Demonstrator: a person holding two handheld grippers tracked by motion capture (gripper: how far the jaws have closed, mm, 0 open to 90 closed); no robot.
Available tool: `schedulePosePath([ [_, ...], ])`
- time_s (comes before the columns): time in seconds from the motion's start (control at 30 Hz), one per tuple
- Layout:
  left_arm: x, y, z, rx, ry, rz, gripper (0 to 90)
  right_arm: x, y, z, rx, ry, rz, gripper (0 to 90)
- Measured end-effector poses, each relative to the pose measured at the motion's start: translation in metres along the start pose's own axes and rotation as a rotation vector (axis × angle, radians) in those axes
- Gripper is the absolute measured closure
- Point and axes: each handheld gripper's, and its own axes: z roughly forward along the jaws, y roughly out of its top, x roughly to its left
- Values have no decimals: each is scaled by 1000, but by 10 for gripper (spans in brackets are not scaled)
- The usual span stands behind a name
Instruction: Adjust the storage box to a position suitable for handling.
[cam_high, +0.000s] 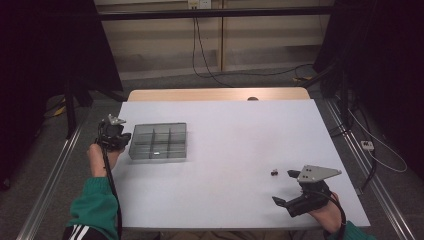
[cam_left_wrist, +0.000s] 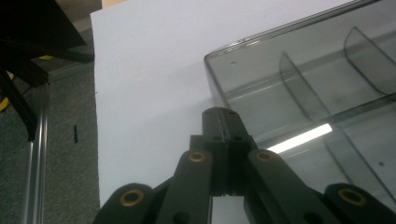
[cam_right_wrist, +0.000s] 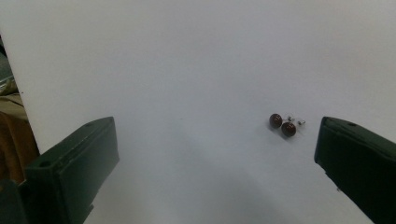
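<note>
A smoky clear compartment tray (cam_high: 159, 158) sits on the white table at the left. My left gripper (cam_high: 127, 138) rests just off the tray's left wall, and in the left gripper view its jaws (cam_left_wrist: 223, 113) are pressed together with nothing between them, the tips close to the tray's corner (cam_left_wrist: 243, 70). Two small dark round studs (cam_high: 274, 173) lie on the table at the front right. My right gripper (cam_high: 285, 186) stands open just behind them. In the right gripper view (cam_right_wrist: 217, 140) the studs (cam_right_wrist: 282, 125) lie ahead, close to the right jaw.
The white tabletop (cam_high: 235, 135) has a wooden strip along its far edge (cam_high: 215, 94). Metal rails (cam_high: 55, 175) run along the floor on both sides. Cables trail on the floor behind the table (cam_high: 240, 74).
</note>
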Motion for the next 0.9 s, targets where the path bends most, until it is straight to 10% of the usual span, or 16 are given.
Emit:
schedulePosePath([
  [0.9, 10, -10, 15, 50, -105, -50, 900, 0, 0, 0, 2, 2, 2, 0],
])
